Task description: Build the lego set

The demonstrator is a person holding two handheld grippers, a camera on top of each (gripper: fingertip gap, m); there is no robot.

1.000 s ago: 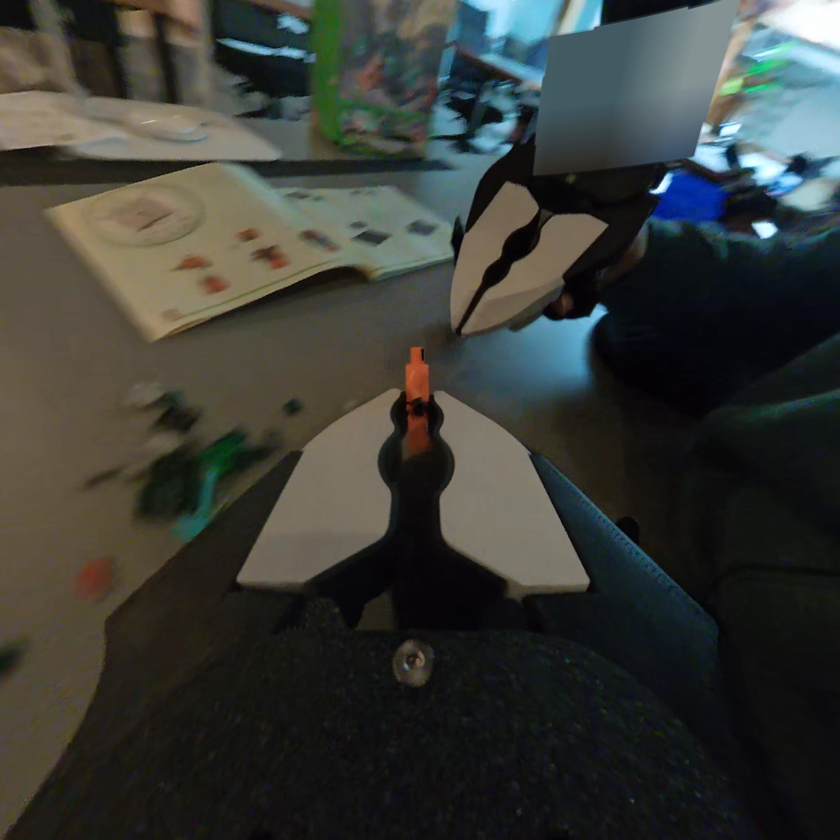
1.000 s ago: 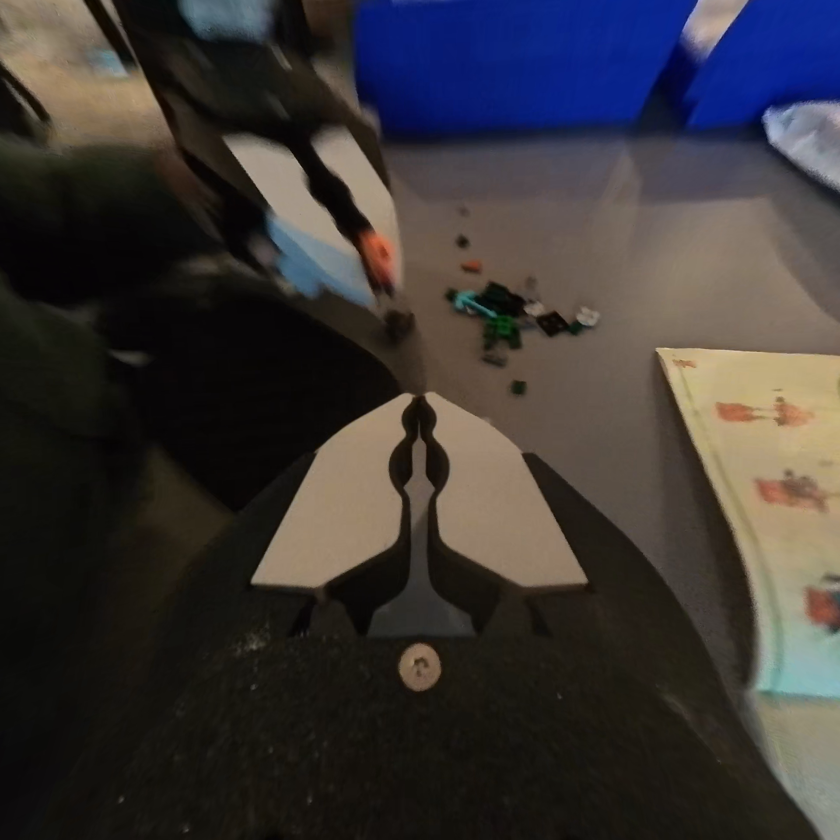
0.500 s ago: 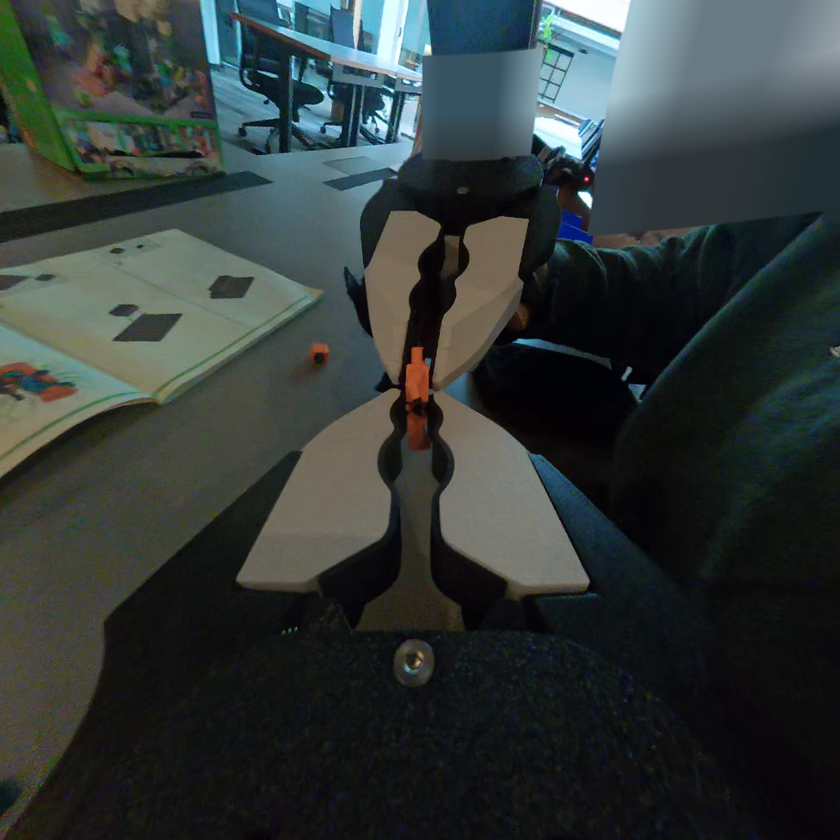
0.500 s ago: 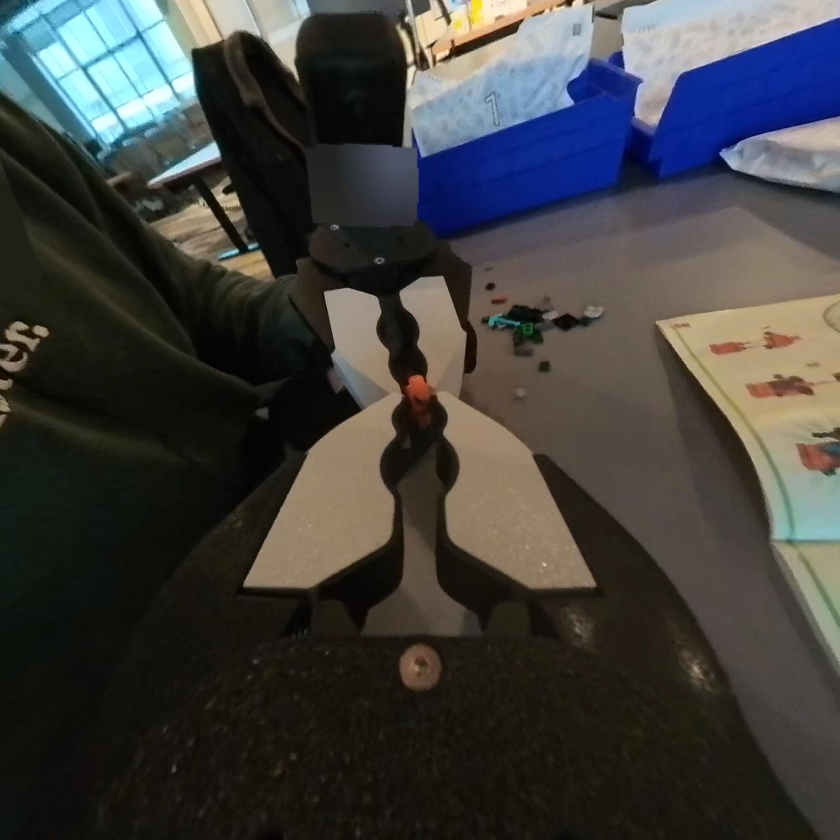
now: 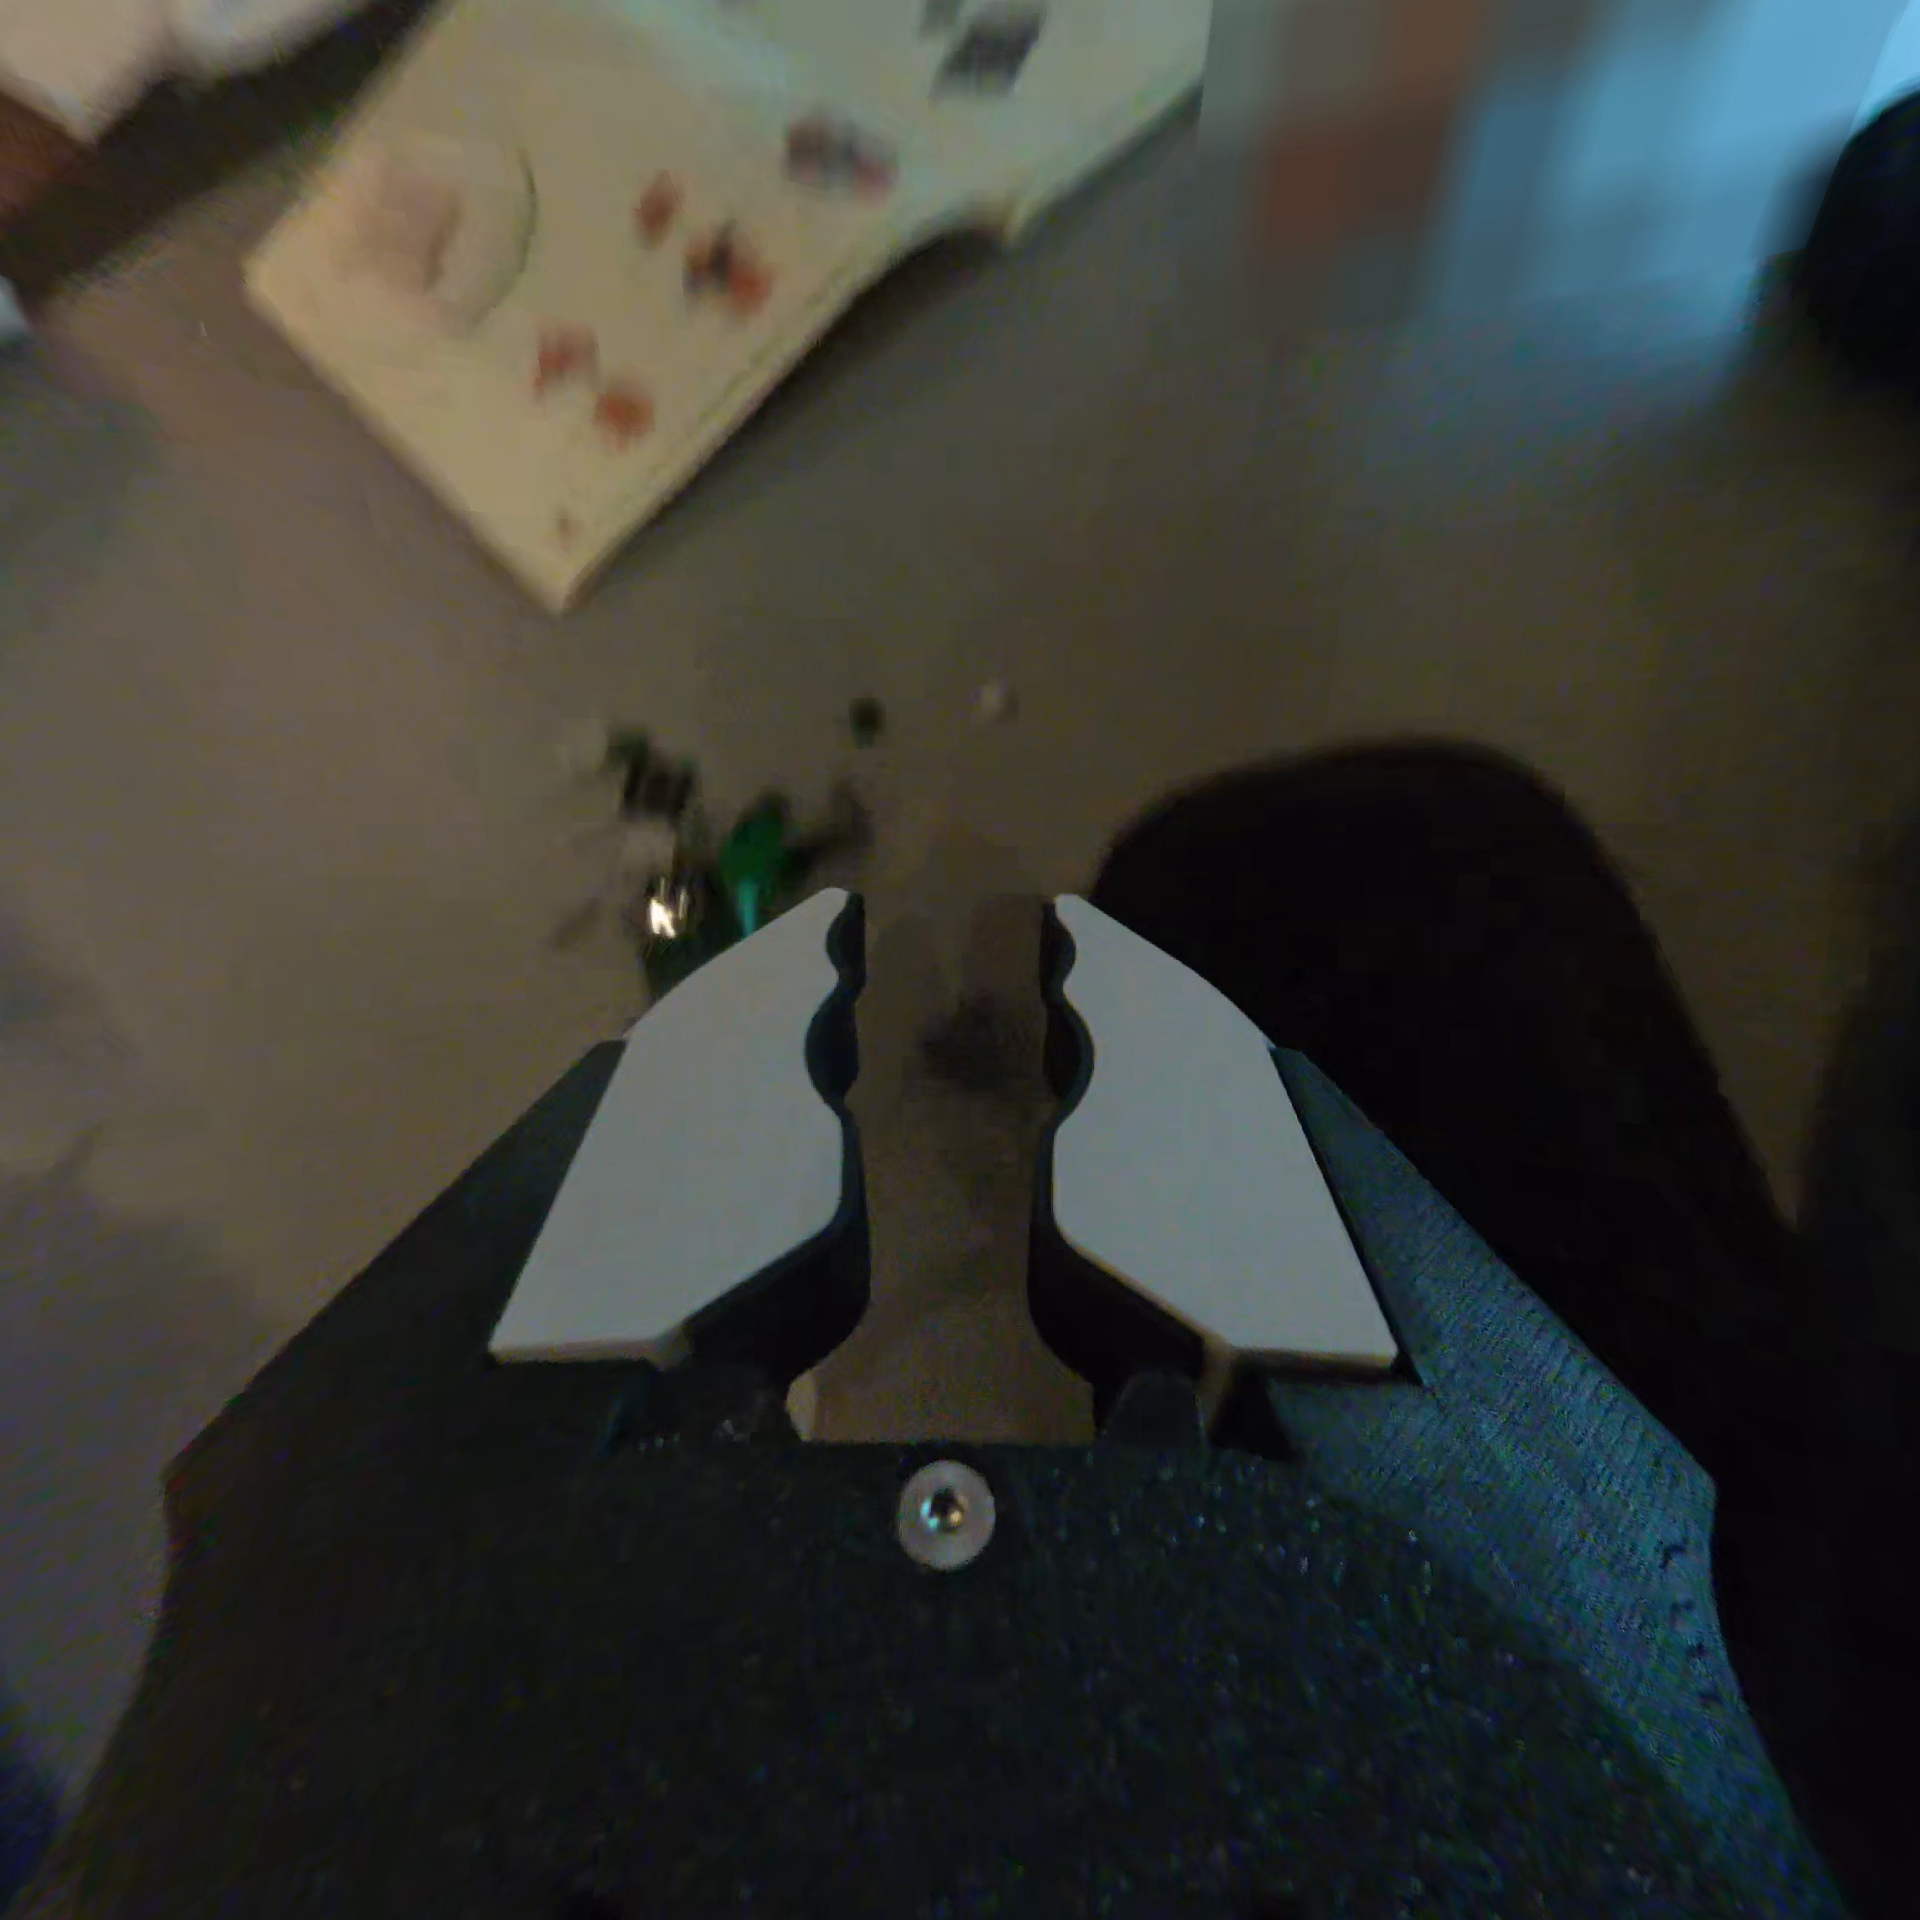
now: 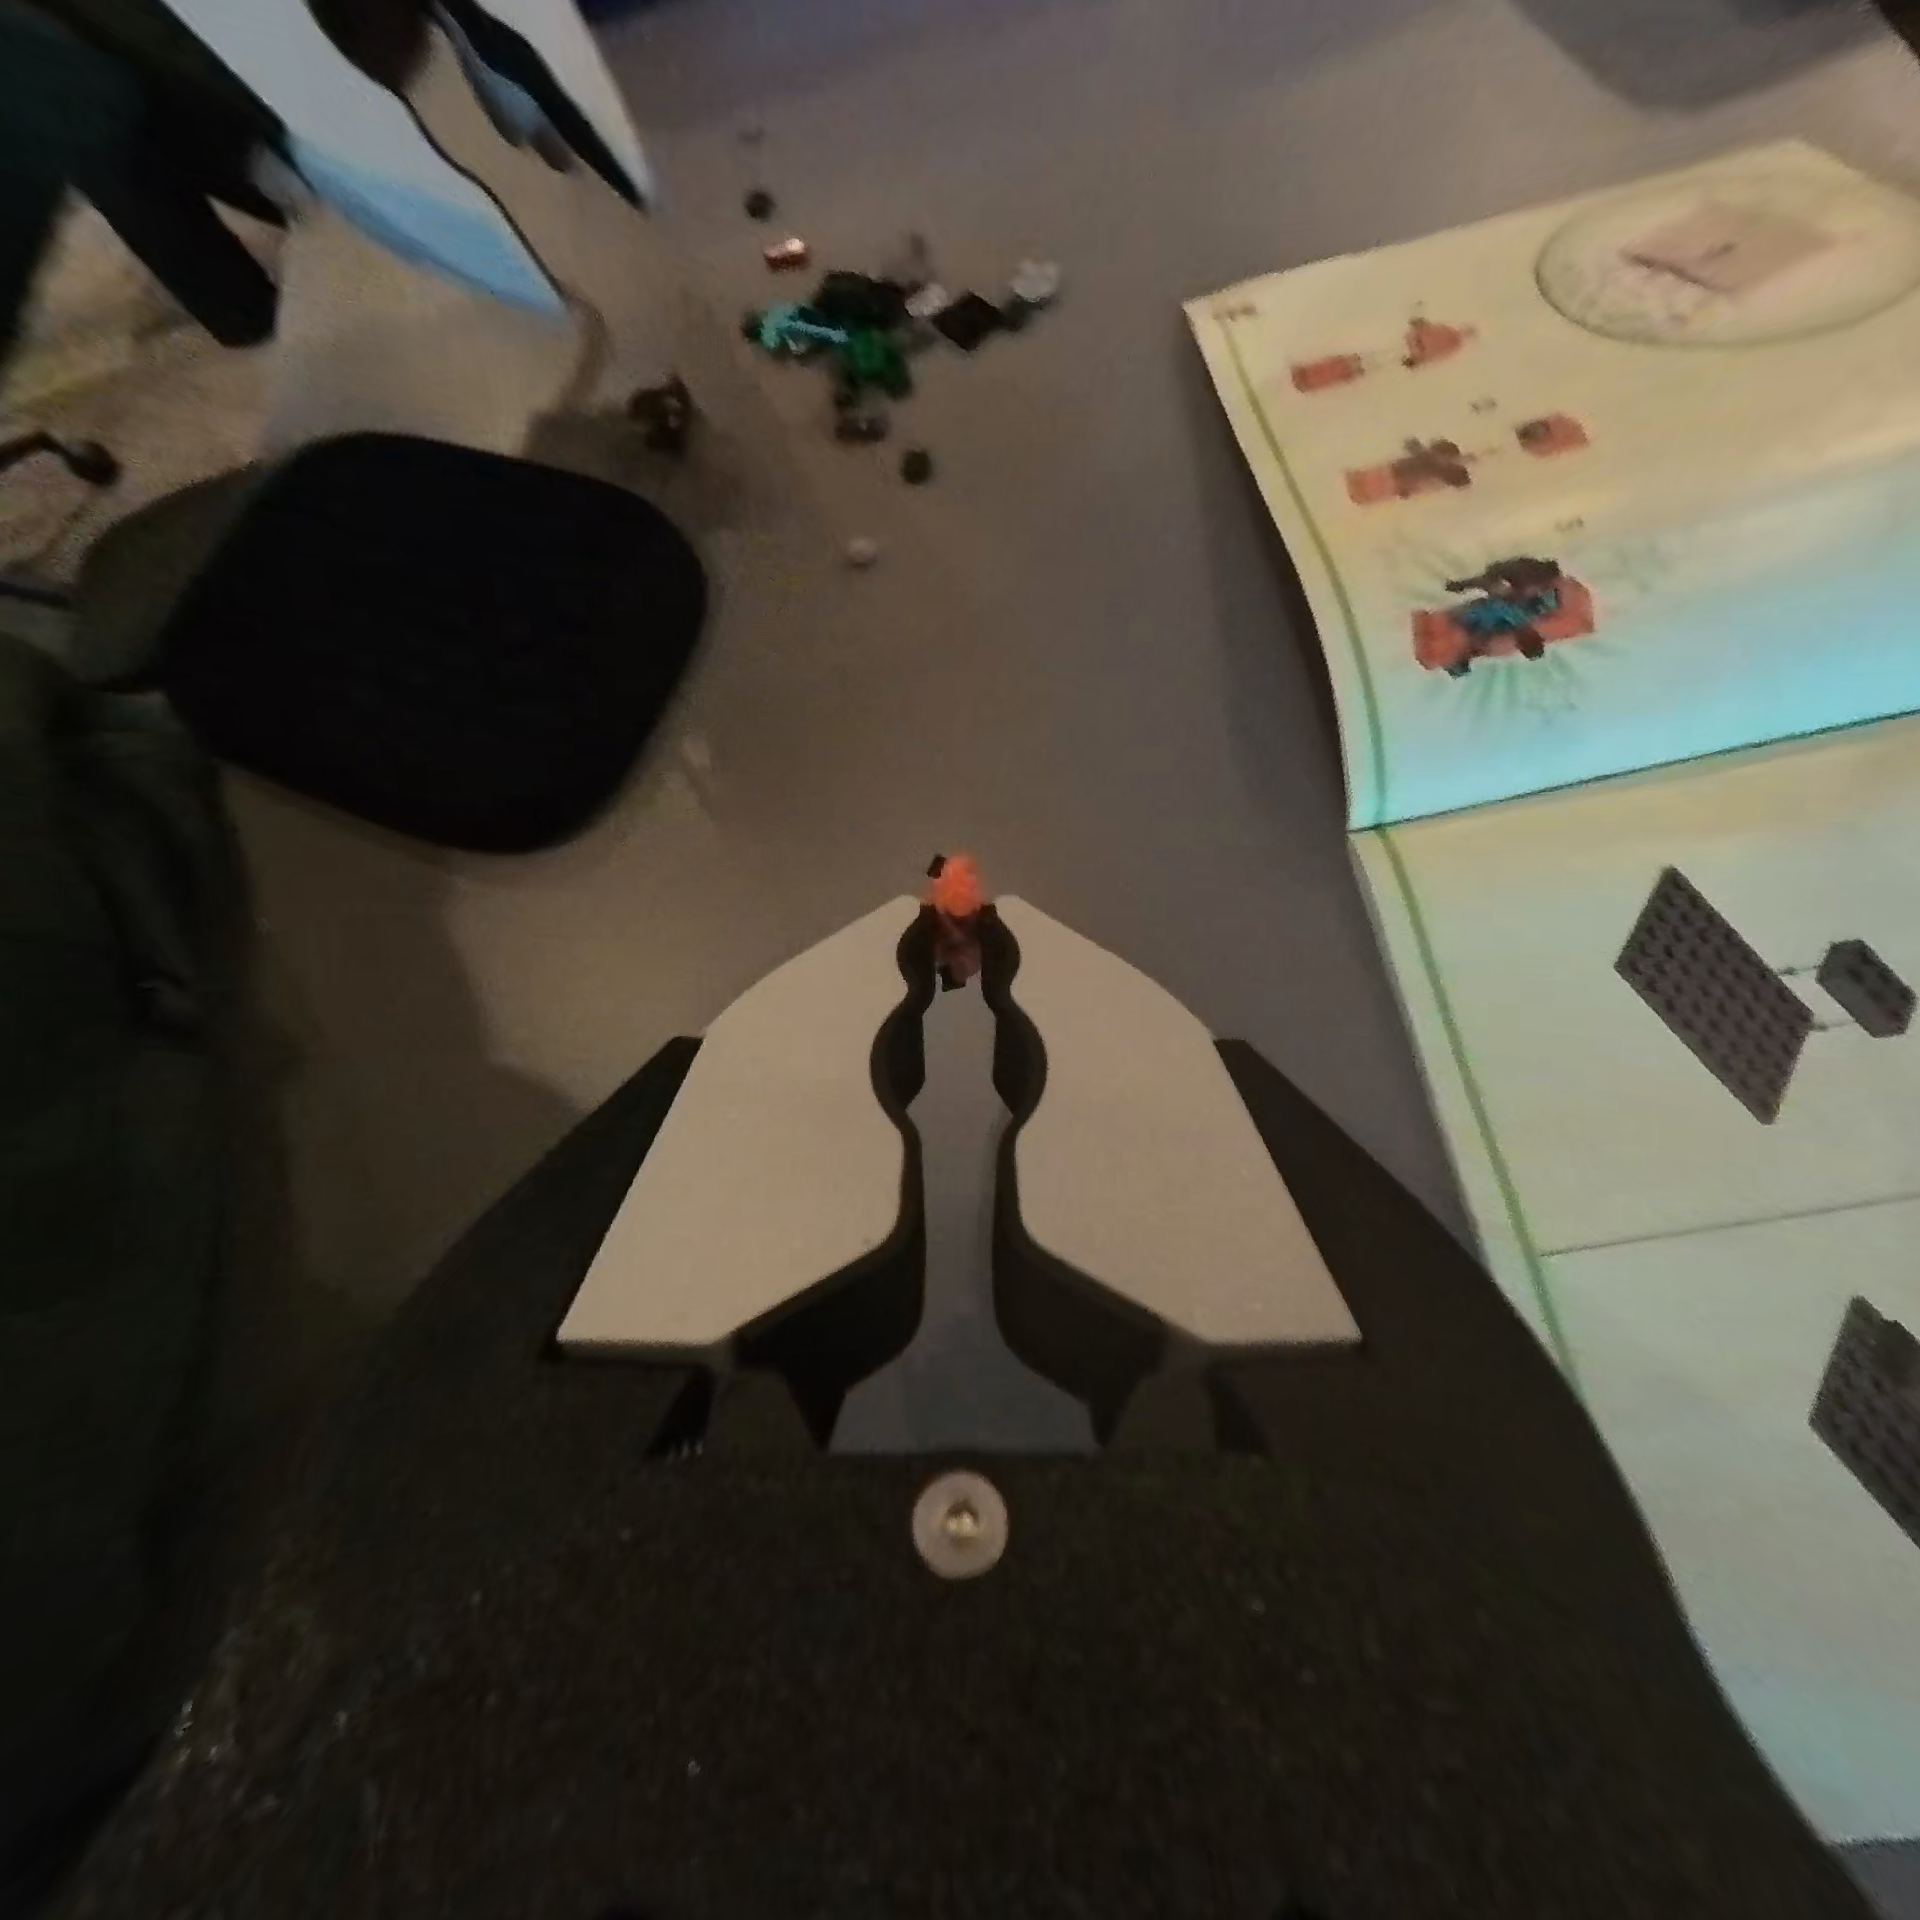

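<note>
My right gripper (image 6: 956,906) is shut on a small orange lego piece (image 6: 956,891) that sticks out at its tips, held above the grey table (image 6: 1039,644). My left gripper (image 5: 951,909) is open and empty above the table, just right of a pile of loose green, black and teal lego pieces (image 5: 727,842). The same pile (image 6: 883,332) lies at the far side of the table in the right wrist view, with the left gripper (image 6: 499,114) beside it at the top left, blurred.
An open instruction booklet (image 5: 675,239) lies beyond the pile, and in the right wrist view (image 6: 1662,727) it lies along the right side. A black chair seat (image 6: 436,634) sits past the table edge at left. Small stray pieces (image 6: 860,549) lie loose between pile and gripper. Left tips to right tips: about 20 cm.
The orange piece passed from my left gripper to my right. The left gripper opened and swung down toward the pile. The right gripper drew back with the piece, now looking down at the table.
</note>
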